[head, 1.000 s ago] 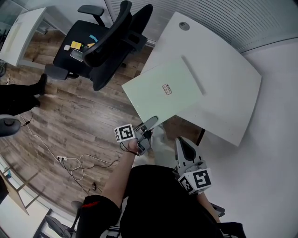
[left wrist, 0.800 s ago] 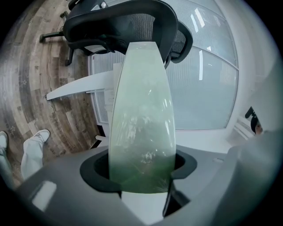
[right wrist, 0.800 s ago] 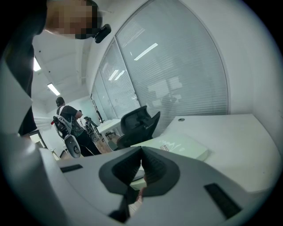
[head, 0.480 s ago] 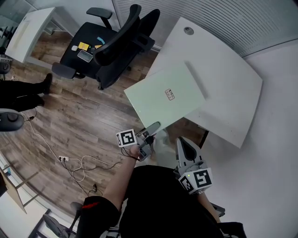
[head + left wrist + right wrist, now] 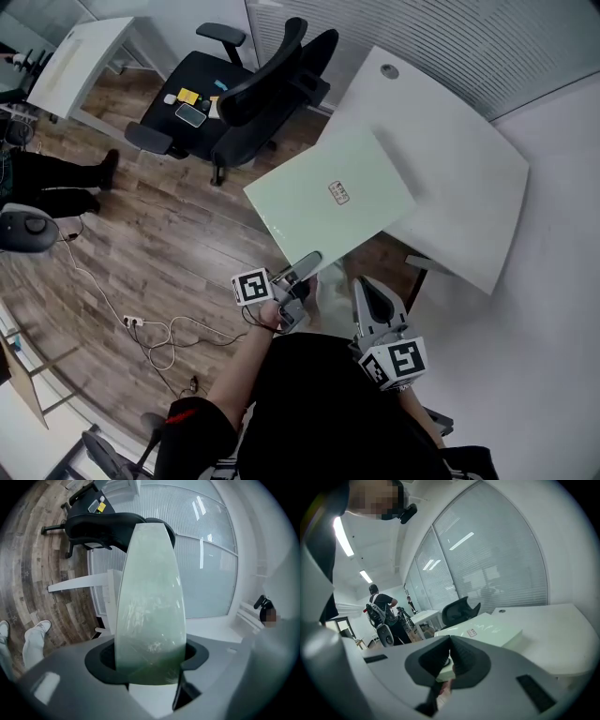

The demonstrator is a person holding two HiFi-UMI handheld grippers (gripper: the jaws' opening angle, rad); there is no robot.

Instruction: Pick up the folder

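The left gripper (image 5: 304,266) grasps the near corner of the pale green folder (image 5: 314,202), its jaws standing well apart with the folder filling the gap between them. The right gripper (image 5: 367,296) hovers beside it, jaws pressed together on nothing. The folder lies nearly flat with its long axis along the counter's (image 5: 459,178) left edge, partly over that edge and partly beyond it above the floor (image 5: 159,253).

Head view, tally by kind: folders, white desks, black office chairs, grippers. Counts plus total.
folder: 1
white desk, second white desk: 2
black office chair: 1
left gripper, right gripper: 2
Total: 6
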